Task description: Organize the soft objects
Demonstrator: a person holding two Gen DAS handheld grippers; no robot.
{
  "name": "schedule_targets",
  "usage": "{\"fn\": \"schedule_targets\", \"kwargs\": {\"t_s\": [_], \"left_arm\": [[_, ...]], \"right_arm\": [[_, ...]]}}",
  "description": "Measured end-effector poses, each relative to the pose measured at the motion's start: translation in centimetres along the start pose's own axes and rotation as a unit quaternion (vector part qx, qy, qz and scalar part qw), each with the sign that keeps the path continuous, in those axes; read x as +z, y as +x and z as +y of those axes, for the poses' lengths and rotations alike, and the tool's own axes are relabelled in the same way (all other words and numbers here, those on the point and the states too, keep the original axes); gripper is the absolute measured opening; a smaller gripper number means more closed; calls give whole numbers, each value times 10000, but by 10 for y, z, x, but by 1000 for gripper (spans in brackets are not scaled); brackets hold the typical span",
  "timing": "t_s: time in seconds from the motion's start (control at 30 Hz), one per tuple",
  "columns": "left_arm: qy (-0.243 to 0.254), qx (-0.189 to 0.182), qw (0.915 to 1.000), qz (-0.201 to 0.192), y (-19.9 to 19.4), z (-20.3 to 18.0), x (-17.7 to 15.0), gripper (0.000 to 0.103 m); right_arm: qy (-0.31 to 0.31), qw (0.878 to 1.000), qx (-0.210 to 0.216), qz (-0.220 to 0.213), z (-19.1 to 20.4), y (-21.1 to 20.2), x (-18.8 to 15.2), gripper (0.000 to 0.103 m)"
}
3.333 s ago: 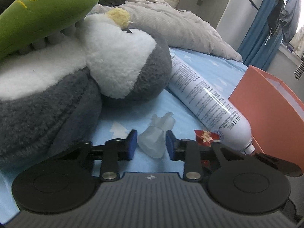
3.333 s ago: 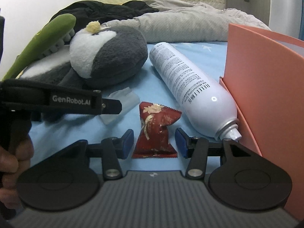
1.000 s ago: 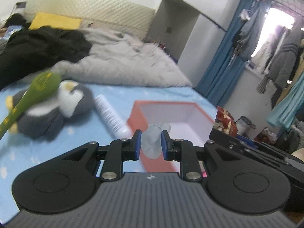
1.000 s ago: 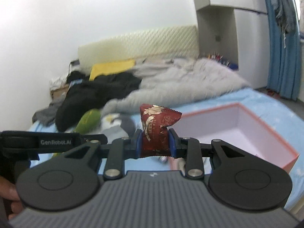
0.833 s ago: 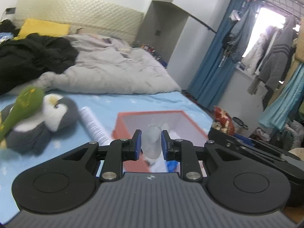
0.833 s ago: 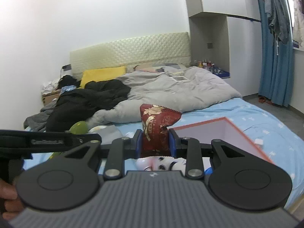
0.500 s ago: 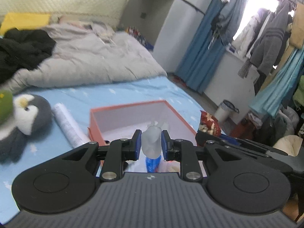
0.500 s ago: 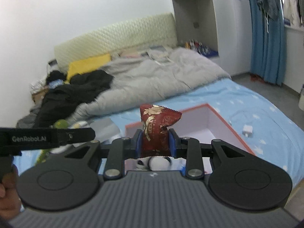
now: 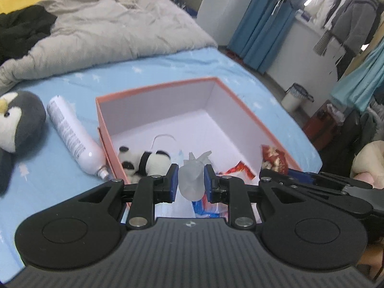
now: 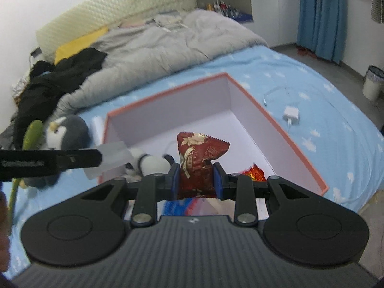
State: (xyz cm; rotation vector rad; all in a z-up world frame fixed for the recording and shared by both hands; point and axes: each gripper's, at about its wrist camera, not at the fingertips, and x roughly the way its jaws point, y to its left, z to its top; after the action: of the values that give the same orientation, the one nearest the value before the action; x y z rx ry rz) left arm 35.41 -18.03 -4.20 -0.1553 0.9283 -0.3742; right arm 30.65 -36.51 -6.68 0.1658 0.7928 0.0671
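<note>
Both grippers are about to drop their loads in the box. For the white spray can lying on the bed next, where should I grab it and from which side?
Grip the spray can across the middle of its body, coming from above, jaws spanning its width. It lies flat on the sheet between the penguin toy and the box, nozzle toward the camera, nearly touching the box wall. The body is evenly round; the narrow nozzle end would likely slip.

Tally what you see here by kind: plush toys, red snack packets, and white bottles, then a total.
Plush toys: 3, panda, penguin, green plush
Red snack packets: 2, held packet, loose packet
White bottles: 1, white bottle
Total: 6
</note>
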Motion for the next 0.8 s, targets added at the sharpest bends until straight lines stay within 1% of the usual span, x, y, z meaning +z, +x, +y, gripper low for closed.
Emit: {"fn": "schedule_targets", "kwargs": {"t_s": [0.13, 0.17, 0.2, 0.23, 0.27, 0.3, 0.43, 0.53, 0.67, 0.8], "left_arm": [[27, 69, 9999, 85, 8, 2, -6, 26], [37, 99, 9999, 123, 10, 2, -6, 30], [34, 115, 9998, 166, 11, 3, -6, 38], [33, 101, 9998, 173, 11, 3, -5, 44], [36, 98, 9998, 145, 10, 4, -5, 52], [50, 107, 9999, 92, 6, 4, -5, 52], [75, 21, 9999, -99, -16, 5, -2, 52], [207, 31, 9991, -364, -42, 0, 1, 52], [394, -69, 9961, -792, -84, -8, 2, 52], [599, -114, 9919, -1111, -122, -17, -4, 52]], "right_arm": [[47, 9999, -3, 143, -4, 10, -9, 33], [26, 9999, -28, 166, -3, 12, -10, 35], [25, 9998, -29, 183, -3, 12, -10, 42], [46, 9998, -17, 195, -3, 12, -10, 53], [75, 9998, -1, 188, -4, 12, -10, 58], [101, 9999, 6, 139, -5, 10, -10, 62], [174, 9998, 43, -102, -4, -5, -6, 62], [205, 9990, 142, -375, 0, -26, -2, 62], [140, 9963, 193, -832, 7, -61, 1, 62], [106, 9916, 278, -1263, 13, -99, 0, 62]]}}
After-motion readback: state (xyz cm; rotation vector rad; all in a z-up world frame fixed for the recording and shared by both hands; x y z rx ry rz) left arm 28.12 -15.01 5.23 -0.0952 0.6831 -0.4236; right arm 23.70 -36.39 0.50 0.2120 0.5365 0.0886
